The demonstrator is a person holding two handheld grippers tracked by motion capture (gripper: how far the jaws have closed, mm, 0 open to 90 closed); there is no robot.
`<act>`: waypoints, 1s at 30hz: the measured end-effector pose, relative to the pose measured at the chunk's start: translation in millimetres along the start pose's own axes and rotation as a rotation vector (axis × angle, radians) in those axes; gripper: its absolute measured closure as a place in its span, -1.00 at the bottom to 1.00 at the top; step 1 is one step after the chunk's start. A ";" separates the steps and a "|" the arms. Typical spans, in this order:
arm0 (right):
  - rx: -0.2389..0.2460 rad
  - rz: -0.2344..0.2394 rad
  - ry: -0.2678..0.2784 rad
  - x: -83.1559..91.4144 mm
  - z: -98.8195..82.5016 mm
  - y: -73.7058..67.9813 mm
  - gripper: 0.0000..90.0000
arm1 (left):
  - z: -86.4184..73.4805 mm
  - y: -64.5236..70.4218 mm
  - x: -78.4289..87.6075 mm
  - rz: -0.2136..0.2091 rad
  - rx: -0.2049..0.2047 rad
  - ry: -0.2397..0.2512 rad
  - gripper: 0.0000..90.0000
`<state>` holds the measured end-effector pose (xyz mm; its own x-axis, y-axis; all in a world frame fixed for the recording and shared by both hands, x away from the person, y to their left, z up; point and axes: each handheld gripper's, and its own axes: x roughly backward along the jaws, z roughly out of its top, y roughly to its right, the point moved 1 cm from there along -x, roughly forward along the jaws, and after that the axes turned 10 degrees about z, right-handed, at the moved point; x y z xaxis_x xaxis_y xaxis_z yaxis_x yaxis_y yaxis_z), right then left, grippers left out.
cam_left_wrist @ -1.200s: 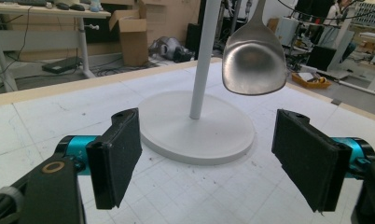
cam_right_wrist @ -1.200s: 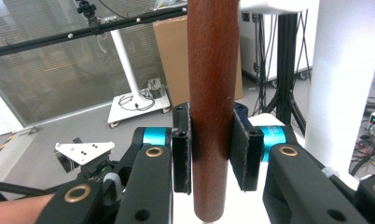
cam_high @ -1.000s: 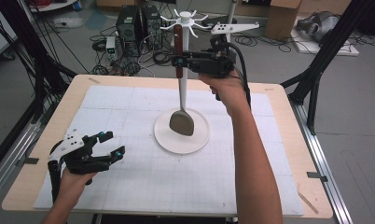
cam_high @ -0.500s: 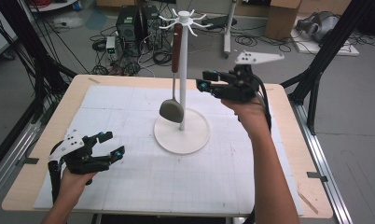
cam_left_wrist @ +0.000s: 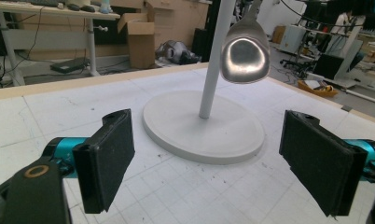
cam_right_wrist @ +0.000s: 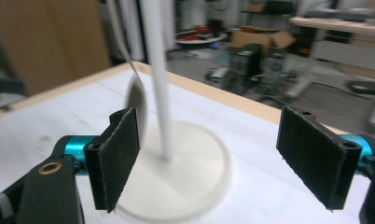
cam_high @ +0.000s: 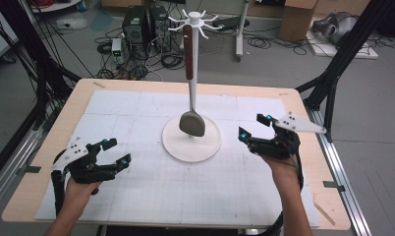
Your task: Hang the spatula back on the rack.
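A metal spoon [cam_high: 192, 124] with a red-brown handle [cam_high: 188, 51] hangs from a hook at the top of a white stand [cam_high: 193, 83], its bowl just above the stand's round base [cam_high: 208, 147]. My right gripper [cam_high: 252, 126] hovers to the right of the base; its jaws have just been opening and nothing is between them. My left gripper [cam_high: 118, 151] sits low at the table's front left, its jaws also just opened a little wider, empty. The left gripper view shows the shiny bowl [cam_left_wrist: 245, 58] beyond my left gripper [cam_left_wrist: 209, 163]. The right gripper view shows the pole [cam_right_wrist: 157, 79] and spoon [cam_right_wrist: 138, 105] beyond my right gripper [cam_right_wrist: 209, 158].
A white gridded mat [cam_high: 136, 187] covers most of the wooden table [cam_high: 303, 98]. Black frame legs [cam_high: 333, 73] stand at the table's sides. Computer cases [cam_high: 146, 24], cables and cardboard boxes lie on the floor behind.
My right gripper let go of the spoon's handle, opened, and came down and to the right beside the base. The spoon swung and now hangs straight. The left hand stayed put.
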<state>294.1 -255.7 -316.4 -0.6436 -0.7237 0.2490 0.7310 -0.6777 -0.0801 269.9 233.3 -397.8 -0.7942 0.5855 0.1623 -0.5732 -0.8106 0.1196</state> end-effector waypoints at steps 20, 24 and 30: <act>-0.024 -0.178 -0.072 28.6 -89.7 -11.5 -0.61 | -11.3 -2.8 1.6 0.039 -0.008 0.007 -0.58; -0.032 -0.189 -0.060 34.9 -92.8 -11.1 -0.61 | -11.8 -3.3 2.3 0.046 -0.011 0.009 -0.58; -0.039 -0.202 -0.065 36.9 -96.7 -10.7 -0.61 | -12.1 -3.7 4.4 0.047 -0.018 0.010 -0.58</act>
<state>240.5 -287.8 -399.7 -0.7593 -0.5633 0.3259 0.5781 -0.8138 -0.0596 266.1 238.9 -409.4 -0.8221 0.5471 0.1577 -0.5389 -0.8371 0.0943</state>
